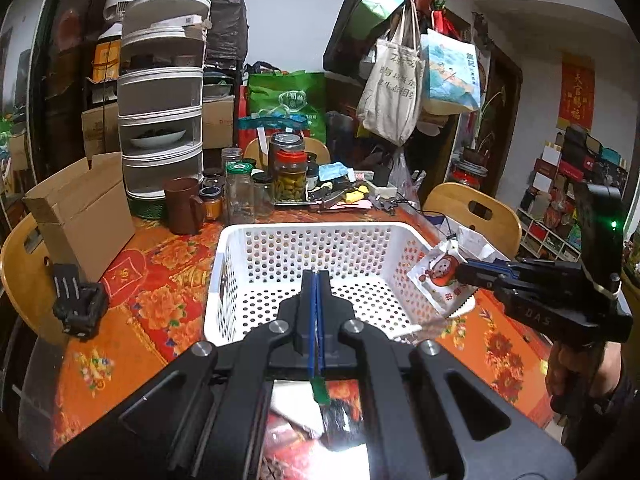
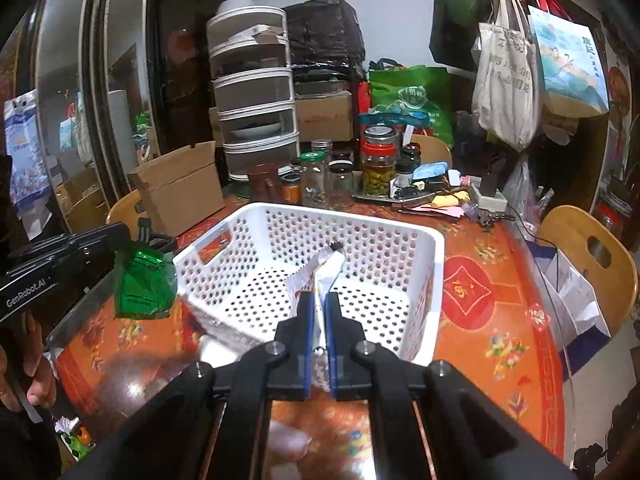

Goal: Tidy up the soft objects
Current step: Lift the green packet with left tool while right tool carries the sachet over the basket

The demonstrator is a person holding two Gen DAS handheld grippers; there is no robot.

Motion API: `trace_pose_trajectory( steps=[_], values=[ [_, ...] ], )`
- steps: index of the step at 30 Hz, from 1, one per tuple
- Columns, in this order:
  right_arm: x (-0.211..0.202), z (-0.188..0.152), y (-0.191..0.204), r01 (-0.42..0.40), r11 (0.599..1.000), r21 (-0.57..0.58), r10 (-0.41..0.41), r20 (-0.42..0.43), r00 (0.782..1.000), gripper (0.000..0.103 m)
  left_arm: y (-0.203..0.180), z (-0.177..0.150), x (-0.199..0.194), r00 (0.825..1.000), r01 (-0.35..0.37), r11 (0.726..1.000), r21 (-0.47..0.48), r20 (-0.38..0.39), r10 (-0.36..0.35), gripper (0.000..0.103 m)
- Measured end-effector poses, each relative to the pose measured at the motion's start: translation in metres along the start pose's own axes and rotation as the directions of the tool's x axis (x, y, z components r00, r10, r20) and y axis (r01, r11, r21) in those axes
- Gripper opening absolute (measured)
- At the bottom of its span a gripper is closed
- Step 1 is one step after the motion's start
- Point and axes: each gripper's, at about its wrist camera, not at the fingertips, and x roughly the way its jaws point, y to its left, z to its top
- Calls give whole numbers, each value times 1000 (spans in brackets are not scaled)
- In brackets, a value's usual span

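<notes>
The right gripper (image 2: 318,308) pinches a white snack packet (image 2: 320,276) by its edge so it hangs clear above the empty white basket (image 2: 434,264), ready to drop in; the left gripper (image 1: 316,280) likewise clamps a green packet (image 2: 144,284) beside the basket's rim

Two hand-held grippers (image 1: 316,276) (image 2: 319,296) are showing. One white basket (image 1: 304,236) is sitting on the surface (image 1: 168,272). Two soft packets are showing: one green (image 2: 144,284), one white (image 1: 440,276). Two hanging bags (image 1: 392,88) (image 1: 452,72), one cardboard box (image 1: 80,212).
</notes>
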Motion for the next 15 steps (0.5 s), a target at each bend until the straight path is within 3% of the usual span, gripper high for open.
trace_pose_trajectory(
  steps=[9, 15],
  values=[
    [56, 18, -16, 37, 999, 4, -37, -111, 993, 5, 7, 35, 77, 997, -5, 1000, -17, -81, 3, 0],
    [95, 19, -19, 60, 998, -13, -61, -190, 980, 5, 10, 33, 139, 985, -17, 1000, -24, -174, 12, 0]
  ],
)
